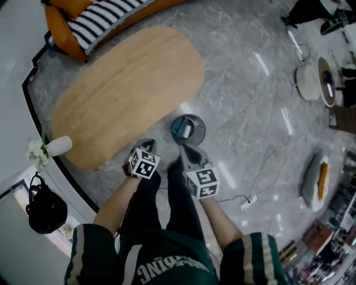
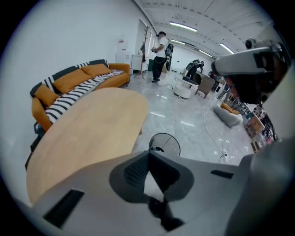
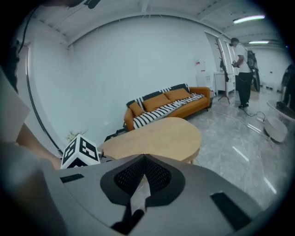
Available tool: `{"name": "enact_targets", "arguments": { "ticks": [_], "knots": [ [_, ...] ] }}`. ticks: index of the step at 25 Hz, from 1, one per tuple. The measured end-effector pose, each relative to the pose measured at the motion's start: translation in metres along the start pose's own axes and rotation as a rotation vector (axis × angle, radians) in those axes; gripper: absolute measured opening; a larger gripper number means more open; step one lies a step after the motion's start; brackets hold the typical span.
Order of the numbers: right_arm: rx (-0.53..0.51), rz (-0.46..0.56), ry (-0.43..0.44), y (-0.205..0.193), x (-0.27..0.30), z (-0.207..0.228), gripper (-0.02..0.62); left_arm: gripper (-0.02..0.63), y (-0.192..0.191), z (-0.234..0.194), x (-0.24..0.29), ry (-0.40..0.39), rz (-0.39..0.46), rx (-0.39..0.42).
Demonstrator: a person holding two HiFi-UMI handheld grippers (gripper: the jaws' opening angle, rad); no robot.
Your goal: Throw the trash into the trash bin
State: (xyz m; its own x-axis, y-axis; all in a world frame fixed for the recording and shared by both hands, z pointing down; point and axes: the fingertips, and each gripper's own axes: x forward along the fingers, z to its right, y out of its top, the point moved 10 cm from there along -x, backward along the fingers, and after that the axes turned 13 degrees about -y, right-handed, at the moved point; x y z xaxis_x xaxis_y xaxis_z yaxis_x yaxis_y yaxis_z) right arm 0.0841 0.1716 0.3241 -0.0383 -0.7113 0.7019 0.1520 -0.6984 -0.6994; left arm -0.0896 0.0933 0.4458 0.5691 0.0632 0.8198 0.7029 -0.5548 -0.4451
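A round black mesh trash bin [image 1: 188, 129] stands on the grey floor by the near end of the oval wooden table [image 1: 128, 92], with blue and white trash inside. My left gripper [image 1: 149, 143] hangs left of the bin, over the table's edge, with its jaws shut and nothing between them. In the left gripper view the shut tips [image 2: 148, 153] sit just below the bin [image 2: 164, 144]. My right gripper [image 1: 183, 149] is just in front of the bin, jaws together and empty. In the right gripper view, its tips [image 3: 144, 158] point at the table [image 3: 156, 136].
An orange sofa with a striped throw [image 1: 100, 16] stands behind the table. A white vase with flowers [image 1: 53, 147] and a black bag [image 1: 45, 210] sit at left. A cable with a power strip [image 1: 248, 201] lies on the floor at right. A person [image 2: 159, 55] stands far off.
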Motion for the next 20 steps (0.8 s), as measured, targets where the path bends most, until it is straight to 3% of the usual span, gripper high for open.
{"name": "enact_targets", "arguments": {
  "ticks": [4, 11, 15, 20],
  "knots": [
    [-0.092, 0.062, 0.074, 0.057, -0.021, -0.042, 0.0, 0.002, 0.011, 0.004, -0.1, 0.081, 0.114, -0.011],
    [-0.165, 0.208, 0.175, 0.133, -0.078, -0.106, 0.0, 0.002, 0.024, 0.015, -0.262, 0.255, 0.372, -0.031],
    [-0.215, 0.306, 0.204, 0.17, -0.095, -0.13, 0.0, 0.002, 0.035, 0.019, -0.327, 0.346, 0.478, 0.002],
    [-0.24, 0.395, 0.228, 0.196, -0.108, -0.16, 0.0, 0.002, 0.033, 0.022, -0.38, 0.406, 0.568, 0.044]
  ]
}}
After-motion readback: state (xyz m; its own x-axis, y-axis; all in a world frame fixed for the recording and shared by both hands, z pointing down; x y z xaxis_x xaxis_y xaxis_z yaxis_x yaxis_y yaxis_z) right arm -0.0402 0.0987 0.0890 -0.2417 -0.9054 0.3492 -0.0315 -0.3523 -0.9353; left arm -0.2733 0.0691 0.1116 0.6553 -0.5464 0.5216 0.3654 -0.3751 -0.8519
